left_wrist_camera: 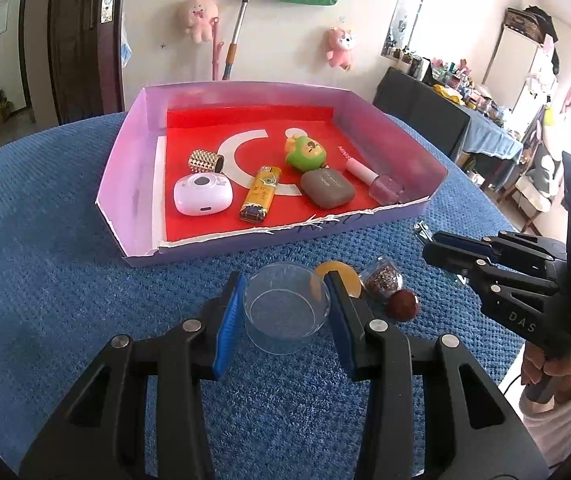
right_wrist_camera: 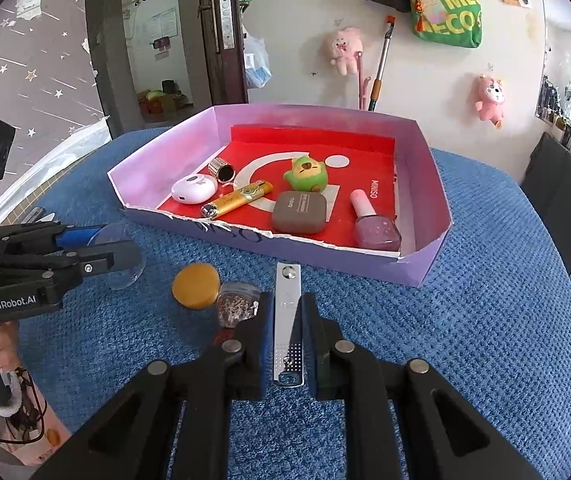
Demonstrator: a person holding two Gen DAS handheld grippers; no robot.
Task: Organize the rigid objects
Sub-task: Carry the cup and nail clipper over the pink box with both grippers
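Note:
My left gripper is shut on a small clear cup, its blue pads pressing both sides, low over the blue cloth. In the right wrist view the left gripper and the clear cup are at the left. My right gripper is shut on a silver nail clipper that points toward the purple box. In the left wrist view the right gripper is at the right, just in front of the purple box.
On the cloth between the grippers lie a yellow disc, a glitter jar and a red-brown ball. The box holds a white case, a lighter, a green toy, a grey case and nail polish.

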